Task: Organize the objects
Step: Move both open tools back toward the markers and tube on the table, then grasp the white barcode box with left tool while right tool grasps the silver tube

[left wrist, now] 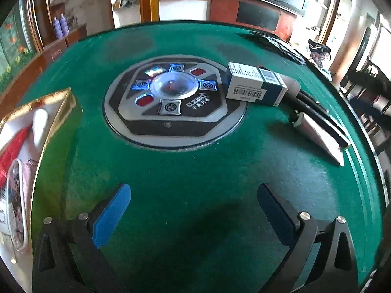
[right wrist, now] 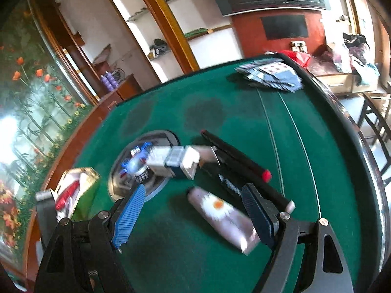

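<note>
Green felt table (right wrist: 200,256); my right gripper (right wrist: 193,212) wide, empty. Tube (right wrist: 223,216) soft, light: pinch mid-body.

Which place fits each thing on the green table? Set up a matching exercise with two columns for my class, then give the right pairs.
Things:
1. small box
2. tube
3. playing cards
4. gold-edged box

Places:
A. at the far corner of the table
B. between the open right gripper's fingers
C. at the table's left edge, with red and white things inside
D. on the rim of the round centre panel

Pairs: 1-D, 2-B, 3-A, 4-C
</note>
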Available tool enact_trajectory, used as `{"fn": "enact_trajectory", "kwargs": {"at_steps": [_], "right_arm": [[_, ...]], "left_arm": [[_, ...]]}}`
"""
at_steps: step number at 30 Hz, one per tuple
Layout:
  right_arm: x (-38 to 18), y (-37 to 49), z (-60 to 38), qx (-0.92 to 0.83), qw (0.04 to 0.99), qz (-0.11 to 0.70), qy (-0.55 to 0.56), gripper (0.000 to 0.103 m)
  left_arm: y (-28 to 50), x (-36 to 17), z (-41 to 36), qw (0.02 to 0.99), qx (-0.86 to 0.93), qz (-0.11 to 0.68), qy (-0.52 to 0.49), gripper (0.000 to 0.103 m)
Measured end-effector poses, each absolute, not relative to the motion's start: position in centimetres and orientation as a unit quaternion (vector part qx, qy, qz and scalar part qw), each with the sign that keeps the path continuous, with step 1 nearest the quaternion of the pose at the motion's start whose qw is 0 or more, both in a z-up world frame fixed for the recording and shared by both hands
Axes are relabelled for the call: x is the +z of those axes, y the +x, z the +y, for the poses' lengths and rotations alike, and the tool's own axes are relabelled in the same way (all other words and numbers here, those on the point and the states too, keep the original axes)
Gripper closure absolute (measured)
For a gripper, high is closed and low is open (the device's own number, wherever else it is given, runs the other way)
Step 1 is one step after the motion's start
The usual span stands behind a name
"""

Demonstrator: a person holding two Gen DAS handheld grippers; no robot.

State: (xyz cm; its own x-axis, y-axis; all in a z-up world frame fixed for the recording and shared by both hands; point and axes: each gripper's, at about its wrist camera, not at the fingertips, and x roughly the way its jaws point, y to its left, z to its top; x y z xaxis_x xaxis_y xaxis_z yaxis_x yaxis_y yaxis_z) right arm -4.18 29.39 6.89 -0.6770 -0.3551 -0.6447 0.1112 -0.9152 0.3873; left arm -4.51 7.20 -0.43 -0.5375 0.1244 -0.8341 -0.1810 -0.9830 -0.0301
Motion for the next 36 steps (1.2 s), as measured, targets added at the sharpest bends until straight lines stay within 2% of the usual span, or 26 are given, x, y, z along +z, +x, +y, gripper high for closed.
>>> {"fn": "enact_trajectory", "kwargs": {"at_steps": [10, 14, 17, 20, 22, 24, 28, 31, 36], "right_arm": [[7.0, -15.1, 25.9, -0.880, 0.162, -0.180, 0.409, 0.018], [4.7, -18.4, 23.7, -0.839, 0.196, -0.212, 0.461, 0.018], [2.9, -17.6, 22.6, -0.799, 0.235, -0.230, 0.504, 0.017], [2.0, -14.0, 21.7, -0.719, 0.343, -0.297, 0.526, 0.017], [2.7, -11.0, 21.4, -0.698, 0.385, -0.305, 0.521, 0.017], [4.6, -7.7, 22.5, -0.732, 0.375, -0.285, 0.492, 0.017], [7.2, -2.7, 25.6, -0.823, 0.277, -0.199, 0.454, 0.017], [6.8, -1.0, 27.8, -0.843, 0.222, -0.182, 0.455, 0.017], [6.1, -0.7, 31.4, -0.855, 0.174, -0.201, 0.445, 0.017]], "left_arm": [[-4.5, -0.3, 7.2, 0.100, 0.876, 0.043, -0.469, 0.000], [-4.6, 0.5, 4.3, 0.091, 0.877, -0.053, -0.468, 0.000], [-5.0, 0.7, 2.0, 0.064, 0.877, -0.103, -0.465, 0.000], [-4.8, 0.8, 1.8, 0.064, 0.876, -0.116, -0.464, 0.000], [-4.8, 0.9, 1.9, 0.077, 0.874, -0.125, -0.463, 0.000], [-4.6, 1.0, 2.1, 0.094, 0.873, -0.137, -0.459, 0.000], [-4.0, 1.6, 3.3, 0.125, 0.874, -0.137, -0.449, 0.000], [-2.6, 2.5, 5.7, 0.134, 0.881, -0.094, -0.444, 0.000], [-1.1, 2.6, 10.6, 0.096, 0.891, 0.011, -0.444, 0.000]]}}
